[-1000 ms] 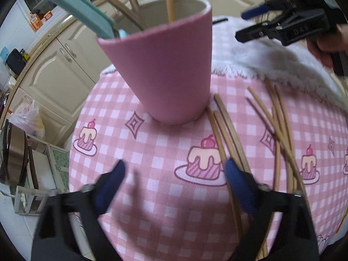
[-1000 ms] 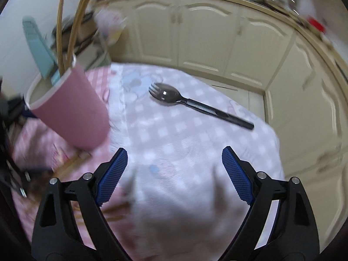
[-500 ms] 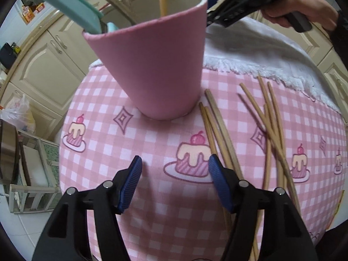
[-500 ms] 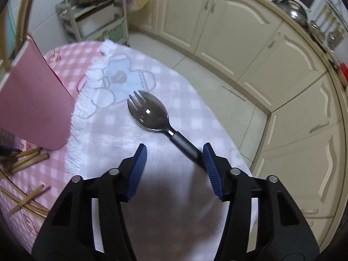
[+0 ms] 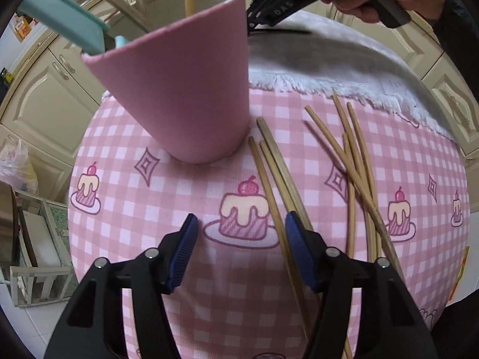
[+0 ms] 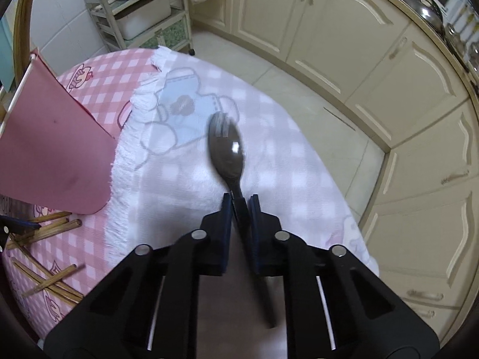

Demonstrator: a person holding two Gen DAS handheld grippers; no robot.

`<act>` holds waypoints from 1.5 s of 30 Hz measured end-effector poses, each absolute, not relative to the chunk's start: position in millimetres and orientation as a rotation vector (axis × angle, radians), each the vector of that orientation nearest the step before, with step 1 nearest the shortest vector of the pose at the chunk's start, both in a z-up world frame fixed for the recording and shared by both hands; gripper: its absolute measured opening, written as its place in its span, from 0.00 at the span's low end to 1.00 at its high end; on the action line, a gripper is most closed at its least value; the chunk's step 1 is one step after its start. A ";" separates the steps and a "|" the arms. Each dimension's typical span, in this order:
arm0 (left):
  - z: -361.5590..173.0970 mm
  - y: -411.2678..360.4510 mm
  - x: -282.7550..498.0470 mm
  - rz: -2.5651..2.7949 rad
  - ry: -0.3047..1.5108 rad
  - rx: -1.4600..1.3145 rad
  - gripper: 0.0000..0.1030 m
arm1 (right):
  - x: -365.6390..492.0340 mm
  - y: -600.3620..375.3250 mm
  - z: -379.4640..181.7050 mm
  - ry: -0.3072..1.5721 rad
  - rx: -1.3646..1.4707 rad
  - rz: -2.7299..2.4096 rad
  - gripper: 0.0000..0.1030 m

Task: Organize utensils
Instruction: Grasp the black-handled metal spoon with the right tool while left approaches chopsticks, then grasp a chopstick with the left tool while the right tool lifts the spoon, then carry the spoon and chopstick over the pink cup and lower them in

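This was a home kitchen. Cream cabinet doors with curved panels and metal handles (image 6: 371, 68) lined the walls above a pale tiled floor (image 6: 269, 68). A steel pot (image 6: 425, 6) stood on the worktop, and a white metal storage rack (image 6: 140, 21) carried an appliance. The counter was covered with a pink checked cloth printed with cakes (image 5: 179, 209).

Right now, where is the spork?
In the right wrist view, the spork is at the centre, over the white towel, right of the pink cup. The right tool is shut on its black handle.
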State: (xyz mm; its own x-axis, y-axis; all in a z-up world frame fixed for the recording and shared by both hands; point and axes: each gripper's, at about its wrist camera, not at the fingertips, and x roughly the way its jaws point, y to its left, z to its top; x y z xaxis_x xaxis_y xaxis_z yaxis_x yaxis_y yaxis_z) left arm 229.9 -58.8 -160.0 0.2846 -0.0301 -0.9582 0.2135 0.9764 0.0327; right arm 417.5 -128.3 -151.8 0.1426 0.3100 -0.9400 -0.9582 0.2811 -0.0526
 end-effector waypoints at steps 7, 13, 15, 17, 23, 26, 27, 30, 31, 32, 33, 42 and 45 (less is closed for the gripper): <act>-167.2 -66.6 230.0 -0.223 1.277 0.197 0.31 | 398.1 -154.2 -151.3 1.081 -0.755 0.997 0.07; -164.6 -72.5 237.2 -0.274 1.277 0.217 0.24 | 400.5 -157.9 -151.2 1.107 -0.675 0.956 0.07; -163.4 -72.4 239.4 -0.299 1.271 0.211 0.06 | 399.5 -158.0 -151.3 1.102 -0.668 0.939 0.07; -165.9 -63.9 246.1 -0.312 1.262 0.209 0.04 | 396.1 -157.9 -150.8 1.092 -0.660 0.910 0.07; -152.2 -43.4 228.4 -0.319 1.214 0.173 0.04 | 374.9 -175.5 -143.1 1.083 -0.553 0.860 0.04; -142.1 -37.2 217.3 -0.327 1.182 0.159 0.04 | 363.3 -192.6 -133.9 1.074 -0.444 0.833 0.04; -137.7 -32.1 211.5 -0.335 1.166 0.147 0.04 | 358.3 -200.6 -129.4 1.068 -0.392 0.823 0.04; -126.0 -23.7 197.7 -0.355 1.115 0.109 0.04 | 342.7 -220.0 -117.4 1.050 -0.255 0.807 0.04; -121.7 -20.8 192.4 -0.361 1.093 0.097 0.04 | 334.6 -228.0 -112.7 1.041 -0.199 0.799 0.04; -117.7 -18.1 188.2 -0.370 1.072 0.084 0.04 | 327.0 -235.5 -108.8 1.033 -0.143 0.793 0.04; -113.6 -15.1 183.7 -0.371 1.053 0.073 0.04 | 321.2 -239.3 -105.8 1.027 -0.103 0.791 0.04; -65.8 16.8 154.2 -0.395 0.793 -0.059 0.04 | 247.8 -267.4 -80.9 0.901 0.207 0.743 0.04; -43.6 19.9 153.5 -0.389 0.686 -0.099 0.04 | 230.5 -263.8 -64.7 0.817 0.273 0.738 0.04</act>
State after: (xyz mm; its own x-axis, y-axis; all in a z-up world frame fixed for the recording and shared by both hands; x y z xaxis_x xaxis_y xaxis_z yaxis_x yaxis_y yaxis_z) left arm 153.5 19.9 -43.6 0.7049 -0.3816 -0.5979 0.3174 0.9235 -0.2153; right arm 230.5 -263.8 -64.7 0.4561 0.6898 -0.5622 -0.4899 0.7221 0.4884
